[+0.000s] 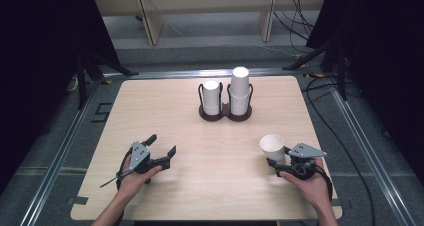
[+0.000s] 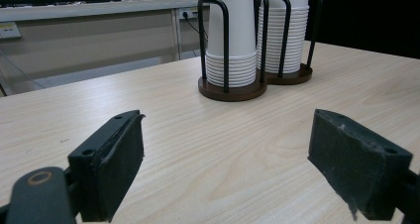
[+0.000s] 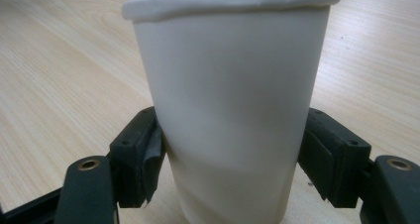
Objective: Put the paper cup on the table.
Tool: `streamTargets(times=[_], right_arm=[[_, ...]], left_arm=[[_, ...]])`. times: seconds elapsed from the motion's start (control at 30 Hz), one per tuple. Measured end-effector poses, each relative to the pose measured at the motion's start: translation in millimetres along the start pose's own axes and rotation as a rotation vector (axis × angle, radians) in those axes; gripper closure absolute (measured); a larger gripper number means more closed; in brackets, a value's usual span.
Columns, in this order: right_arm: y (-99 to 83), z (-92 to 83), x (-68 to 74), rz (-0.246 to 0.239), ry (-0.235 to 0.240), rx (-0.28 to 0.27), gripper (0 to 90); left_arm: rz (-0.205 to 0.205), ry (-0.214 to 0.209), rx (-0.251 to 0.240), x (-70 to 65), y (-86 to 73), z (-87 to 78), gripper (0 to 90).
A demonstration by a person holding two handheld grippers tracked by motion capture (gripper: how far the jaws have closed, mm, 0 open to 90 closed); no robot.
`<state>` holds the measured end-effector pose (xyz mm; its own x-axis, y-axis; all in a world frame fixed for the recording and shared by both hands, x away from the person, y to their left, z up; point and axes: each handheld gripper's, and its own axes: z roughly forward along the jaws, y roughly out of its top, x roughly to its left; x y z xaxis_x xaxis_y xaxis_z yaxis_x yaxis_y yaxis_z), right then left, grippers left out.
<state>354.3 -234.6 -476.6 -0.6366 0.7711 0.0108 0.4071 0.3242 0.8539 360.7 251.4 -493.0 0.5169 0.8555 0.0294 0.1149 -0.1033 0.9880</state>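
At the near right of the pale wooden tabletop (image 1: 210, 151), the right tool (image 1: 278, 162) has a single white paper cup (image 1: 272, 147) standing upright, mouth up, between its jaws. In the right gripper view the cup (image 3: 233, 105) sits dead centre; the left pad looks to touch its wall, the right pad stands just beside it, so no firm grip, more a loosened hold. Long axis of the cup vertical, base on the tabletop. The cup lies directly ahead of that tool, well apart from the other hand.

Near left: left tool (image 1: 162, 148) empty, jaws spread wide, resting low over bare wood.

Farther back, centre: dark round-based double wire cup holder (image 1: 225, 113) with two stacks of white paper cups (image 1: 239, 88), inverted, the right stack taller. Judged: right hand is the nearer to any move with the lone cup.
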Motion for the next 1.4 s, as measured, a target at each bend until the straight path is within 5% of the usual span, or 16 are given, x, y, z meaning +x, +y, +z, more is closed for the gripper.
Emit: streamTargets(times=[0.07, 0.13, 0.2, 0.3, 0.43, 0.5, 0.6, 0.83, 1.03, 1.13, 1.17, 1.4], right_arm=[[-0.6, -0.8, 0.0, 0.003, 0.006, 0.005, 30.3], [-1.4, -3.2, 4.2, 0.063, 0.008, 0.034, 29.9], [-2.1, -2.1, -1.2, -0.010, 0.002, 0.009, 29.4], [-3.7, -3.0, 1.7, 0.032, 0.020, 0.046, 28.3], [-4.5, -1.5, 0.3, 0.001, 0.021, 0.031, 26.4], [-4.5, -1.3, 2.1, 0.028, 0.030, 0.042, 24.6], [-4.0, -0.4, 0.1, -0.011, 0.021, 0.022, 22.2], [-5.1, -3.4, 2.6, 0.015, 0.059, 0.050, 20.2], [-7.6, -10.2, 1.4, 0.003, 0.043, 0.038, 20.2], [-10.3, -15.1, 5.7, 0.067, 0.045, 0.060, 20.2], [-10.6, -14.1, 1.4, 0.006, 0.038, 0.027, 20.2], [-13.3, -24.6, 2.1, 0.019, 0.046, 0.020, 20.2]], left_arm=[[-0.001, -0.001, 0.000, 0.0, -0.2, 0.0, 13.6], [-0.002, -0.002, 0.002, -0.4, -0.3, 0.0, 13.6], [-0.002, -0.003, 0.002, -0.6, -0.5, 0.2, 13.6], [-0.002, -0.004, 0.001, -0.7, -0.4, 0.2, 13.6], [-0.003, -0.002, 0.002, -0.4, -0.5, 0.2, 13.6], [-0.004, -0.002, 0.002, -0.4, -0.7, 0.2, 13.6], [-0.004, -0.002, 0.002, -0.2, -0.6, 0.1, 13.6], [-0.005, 0.000, 0.002, 0.9, -1.4, 0.1, 13.5], [-0.005, 0.002, 0.001, 1.3, -1.1, -0.3, 13.6], [-0.006, 0.004, 0.000, 1.8, -1.0, -0.5, 13.5], [-0.006, 0.004, 0.000, 2.1, -1.1, -0.4, 13.5], [-0.002, 0.004, 0.001, 2.3, -1.5, -0.3, 13.5]])
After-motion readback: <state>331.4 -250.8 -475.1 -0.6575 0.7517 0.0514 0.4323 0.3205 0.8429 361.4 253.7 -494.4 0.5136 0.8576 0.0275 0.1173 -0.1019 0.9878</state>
